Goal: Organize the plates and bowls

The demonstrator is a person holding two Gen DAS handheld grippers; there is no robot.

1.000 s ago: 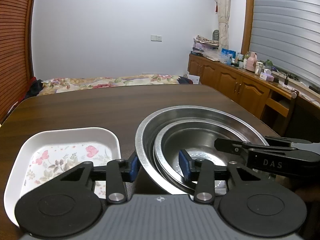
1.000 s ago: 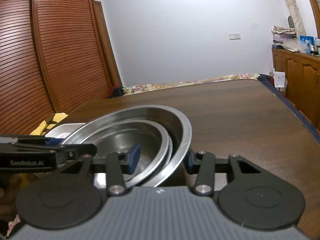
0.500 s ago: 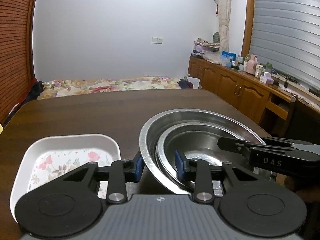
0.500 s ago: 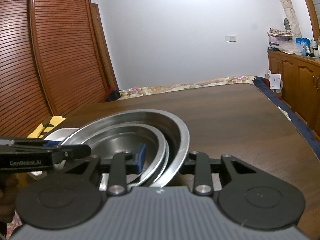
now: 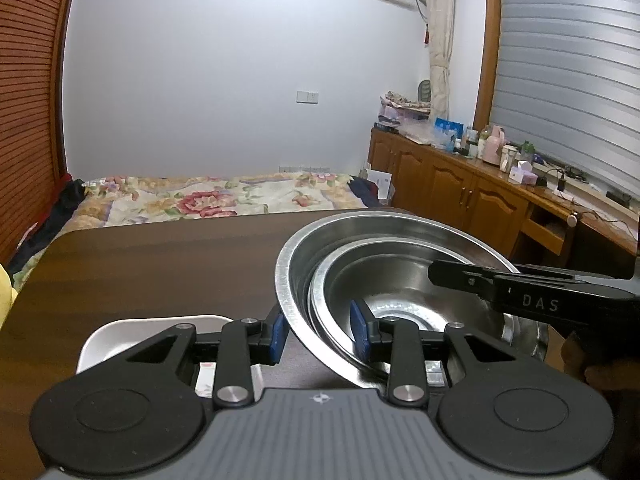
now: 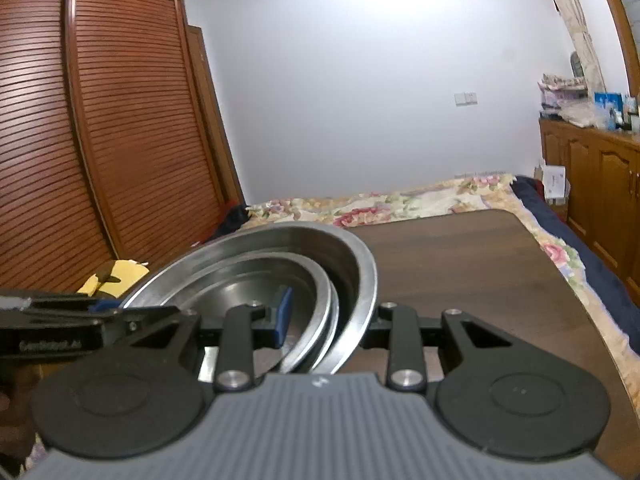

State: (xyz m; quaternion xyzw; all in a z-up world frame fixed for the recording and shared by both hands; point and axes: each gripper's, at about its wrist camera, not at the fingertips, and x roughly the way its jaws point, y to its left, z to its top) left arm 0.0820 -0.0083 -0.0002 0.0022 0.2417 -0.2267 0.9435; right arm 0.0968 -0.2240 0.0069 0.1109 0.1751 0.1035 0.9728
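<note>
Two steel bowls are nested, the small bowl (image 5: 400, 280) inside the large bowl (image 5: 289, 272). They hang tilted a little above the dark wooden table (image 5: 160, 264). My left gripper (image 5: 319, 334) is shut across both rims on the near left side. From the opposite side, my right gripper (image 6: 328, 320) is shut on the same two rims. In the right wrist view its outer finger is hidden behind the large bowl (image 6: 362, 268), which holds the small bowl (image 6: 248, 280). Each gripper shows in the other's view: the right gripper (image 5: 520, 296) and the left gripper (image 6: 80, 320).
A white floral tray (image 5: 120, 336) lies on the table just left of the bowls, partly hidden by my left gripper. Beyond the table is a bed with a flowered cover (image 5: 208, 200). Wooden cabinets (image 5: 460, 192) line the right wall and a slatted wardrobe (image 6: 100, 140) the left.
Both grippers' jaws narrowed onto the bowl rims. The nested bowls rose off the table with them, and the tray and table sank lower in view.
</note>
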